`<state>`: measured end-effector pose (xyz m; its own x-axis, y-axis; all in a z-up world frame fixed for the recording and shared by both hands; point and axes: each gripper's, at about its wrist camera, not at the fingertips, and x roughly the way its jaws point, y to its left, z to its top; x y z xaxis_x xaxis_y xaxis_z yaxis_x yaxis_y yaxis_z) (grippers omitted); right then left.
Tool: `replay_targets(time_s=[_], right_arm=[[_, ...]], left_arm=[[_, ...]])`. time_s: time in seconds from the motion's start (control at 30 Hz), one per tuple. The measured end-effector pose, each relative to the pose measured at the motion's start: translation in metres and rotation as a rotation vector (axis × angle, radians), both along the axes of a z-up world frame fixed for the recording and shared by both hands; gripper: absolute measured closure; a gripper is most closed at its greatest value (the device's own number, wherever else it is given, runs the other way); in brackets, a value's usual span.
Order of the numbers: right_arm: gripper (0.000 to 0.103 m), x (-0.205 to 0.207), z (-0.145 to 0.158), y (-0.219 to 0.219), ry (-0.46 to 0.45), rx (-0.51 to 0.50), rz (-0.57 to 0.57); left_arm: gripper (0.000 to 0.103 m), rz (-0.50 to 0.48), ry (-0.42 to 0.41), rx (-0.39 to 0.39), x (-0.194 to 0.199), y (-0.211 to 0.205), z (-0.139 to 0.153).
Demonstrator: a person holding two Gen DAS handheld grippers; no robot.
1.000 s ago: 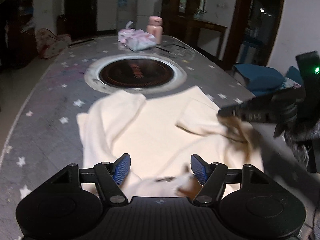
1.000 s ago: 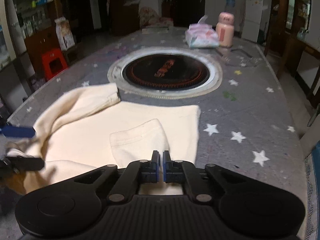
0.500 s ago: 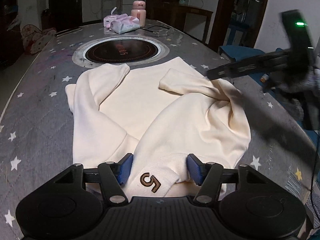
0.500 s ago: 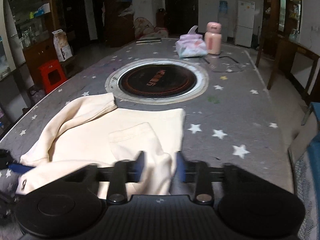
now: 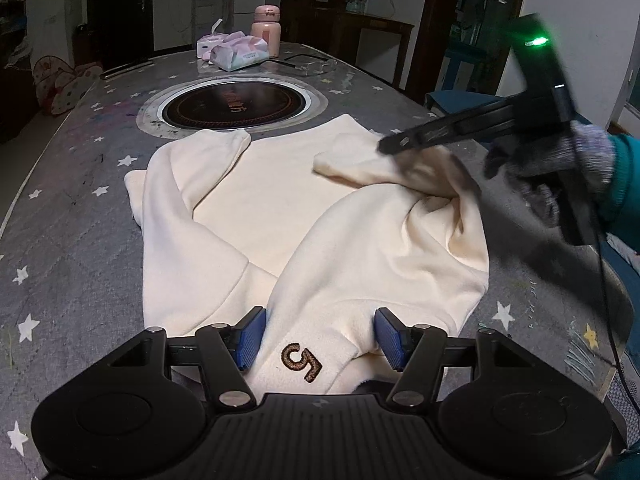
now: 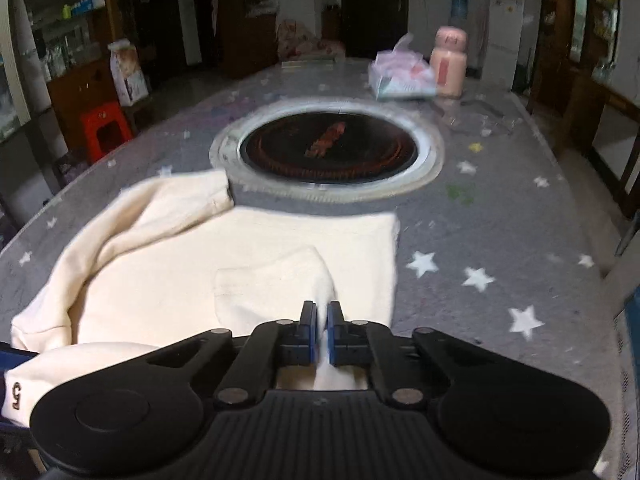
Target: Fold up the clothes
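Item one, the cream sweatshirt (image 5: pixel 280 216): it lies flat on the near half of the grey star-printed table (image 5: pixel 68 240), hem toward the round inset burner (image 5: pixel 236 104). We read it as laid face down or up so both sleeves can be brought across the body.

Item two, the left sleeve (image 5: pixel 188 184): already crossed over the chest at far left, its cuff pointing at the burner. It rests free, untouched.

Item three, the collar area with the brown embroidered mark (image 5: pixel 302 362): it sits nearest to us, between the blue pads (image 5: pixel 250 338) of our left gripper (image 5: pixel 318 338). Those jaws stand spread, one on each side of the ribbed fabric; whether the pads actually press it we cannot tell. We judge the placement as an anchor, keeping the neck end from dragging while the other side is worked.

Item four, the right sleeve (image 6: pixel 276 284): folded inward, cuff lying on the body. Our right gripper (image 6: pixel 320 332) has just snapped together on a ridge of this sleeve, cloth showing between the pressed pads. In the left wrist view it comes in from the right, carried by a gloved hand (image 5: pixel 560 176). We hold it there to lay the sleeve across.

Item five, far end: tissue pack (image 5: pixel 236 50) and pink bottle (image 5: pixel 266 28), well apart from the work.
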<state>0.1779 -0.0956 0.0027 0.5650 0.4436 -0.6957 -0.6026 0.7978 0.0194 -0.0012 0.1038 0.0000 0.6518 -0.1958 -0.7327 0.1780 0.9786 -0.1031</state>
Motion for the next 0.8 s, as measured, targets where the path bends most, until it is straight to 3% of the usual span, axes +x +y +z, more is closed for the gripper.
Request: replay_targets(time_s=[0.2, 0.33, 0.5, 0.57, 0.67, 0.7, 0.8], right_arm=[[0.099, -0.029, 0.041, -0.054, -0.146, 0.040, -0.139], [0.099, -0.051, 0.053, -0.094, -0.206, 0.024, -0.252], [0.094, -0.056, 0.030, -0.131, -0.143, -0.070, -0.383], [0.093, -0.058, 0.024, -0.136, -0.127, -0.084, -0.397], [0.079, -0.065, 0.020, -0.140, -0.111, -0.086, -0.394], [0.074, -0.069, 0.022, -0.135, -0.111, -0.072, -0.365], [0.072, -0.087, 0.028, -0.117, -0.099, -0.022, -0.242]], left_arm=[[0.046, -0.013, -0.004, -0.014, -0.004, 0.000, 0.003], [0.050, -0.032, 0.004, -0.024, -0.008, -0.002, 0.003], [0.049, -0.074, 0.015, -0.026, -0.015, -0.010, 0.003], [0.049, -0.091, 0.019, -0.037, -0.019, -0.011, 0.005], [0.048, -0.108, 0.014, -0.046, -0.025, -0.012, 0.009], [0.048, -0.107, 0.012, -0.051, -0.026, -0.011, 0.011], [0.047, -0.086, -0.010, -0.065, -0.027, -0.003, 0.020]])
